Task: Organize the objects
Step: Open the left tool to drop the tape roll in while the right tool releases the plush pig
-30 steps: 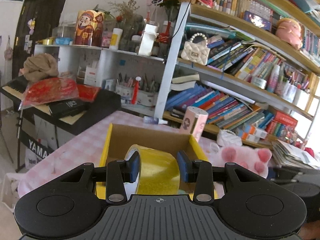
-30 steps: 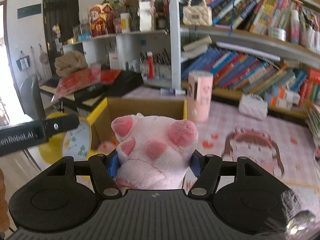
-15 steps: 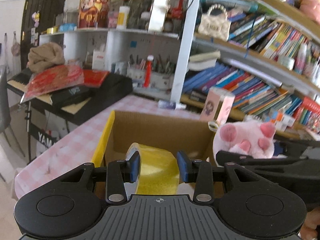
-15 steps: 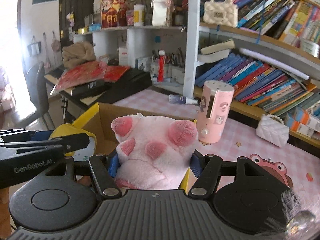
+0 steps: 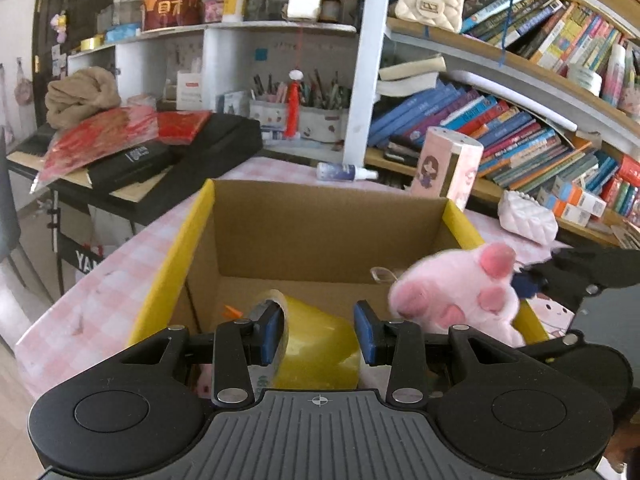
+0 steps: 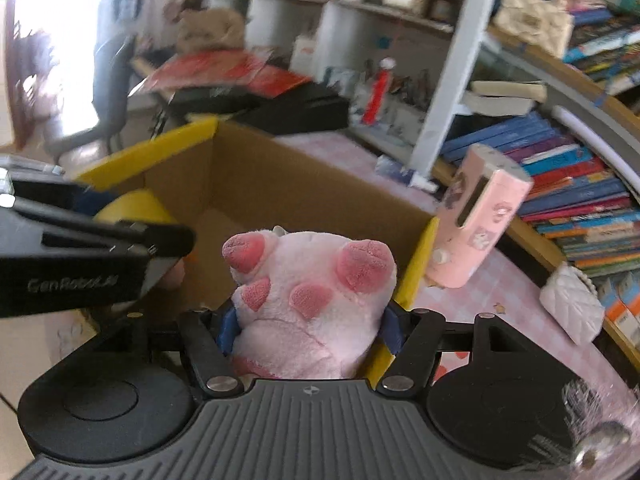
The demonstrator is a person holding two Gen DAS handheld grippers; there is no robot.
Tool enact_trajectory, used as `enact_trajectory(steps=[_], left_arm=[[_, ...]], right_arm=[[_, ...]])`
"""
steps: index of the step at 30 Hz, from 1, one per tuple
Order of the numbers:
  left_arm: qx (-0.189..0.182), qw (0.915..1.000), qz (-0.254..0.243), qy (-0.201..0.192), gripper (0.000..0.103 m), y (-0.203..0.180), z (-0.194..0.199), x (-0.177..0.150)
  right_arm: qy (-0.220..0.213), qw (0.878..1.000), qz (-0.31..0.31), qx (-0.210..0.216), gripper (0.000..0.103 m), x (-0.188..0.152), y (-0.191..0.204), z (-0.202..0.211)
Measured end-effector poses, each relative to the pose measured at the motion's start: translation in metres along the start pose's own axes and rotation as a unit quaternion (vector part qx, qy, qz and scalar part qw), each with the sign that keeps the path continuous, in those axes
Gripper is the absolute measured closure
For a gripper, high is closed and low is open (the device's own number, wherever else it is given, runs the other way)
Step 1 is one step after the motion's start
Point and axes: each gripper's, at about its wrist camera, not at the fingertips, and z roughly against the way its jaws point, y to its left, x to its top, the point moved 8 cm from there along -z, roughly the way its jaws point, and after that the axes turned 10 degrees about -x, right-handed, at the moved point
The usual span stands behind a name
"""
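Note:
An open cardboard box (image 5: 320, 236) with yellow flaps sits on the pink checked table. My left gripper (image 5: 320, 330) is shut on a roll of yellow tape (image 5: 316, 350) and holds it over the box's near left part. My right gripper (image 6: 310, 326) is shut on a pink plush paw toy (image 6: 308, 296) and holds it over the box's (image 6: 280, 184) right edge. The plush (image 5: 456, 296) and the right gripper's body (image 5: 592, 272) also show at the right in the left wrist view. The tape (image 6: 132, 206) and the left gripper's body (image 6: 80, 260) show at the left in the right wrist view.
A pink cylinder device (image 5: 446, 168) stands behind the box's far right corner. A small white quilted purse (image 5: 528, 218) lies to its right. A small spray bottle (image 5: 346, 171) lies behind the box. A black keyboard (image 5: 168, 156) with red packets stands at left. Bookshelves fill the back.
Both grippers have moved forward and down toward the box. The plush has come over the box's right edge. The tape has come lower over the box's inside.

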Motion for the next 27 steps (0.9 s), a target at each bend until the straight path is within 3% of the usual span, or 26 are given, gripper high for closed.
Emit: enact_trajectory(steps=[7,9,18,21,27], left_arm=[[-0.007,0.9999,0.011,0.008,0.063,-0.003,-0.005,-0.003],[-0.006,0.9999,0.012,0.001,0.050,-0.003,-0.003,-0.002],[-0.008,0.9988,0.028,-0.039,0.032,-0.004,0.018,0.010],[-0.011,0.9981,0.028,-0.055,0.028,-0.006,0.029,0.015],[-0.015,0.9957,0.029,-0.086,0.016,-0.013,0.054,0.020]], right_arm=[[0.008,1.000,0.010,0.015,0.035,0.003,0.003,-0.010],[0.009,1.000,0.015,0.016,0.033,0.003,0.003,-0.013],[0.009,1.000,0.012,0.004,0.028,0.003,0.001,-0.009],[-0.005,1.000,-0.001,0.001,0.021,0.005,-0.002,0.002],[-0.035,0.998,-0.033,-0.027,0.020,0.006,-0.010,0.033]])
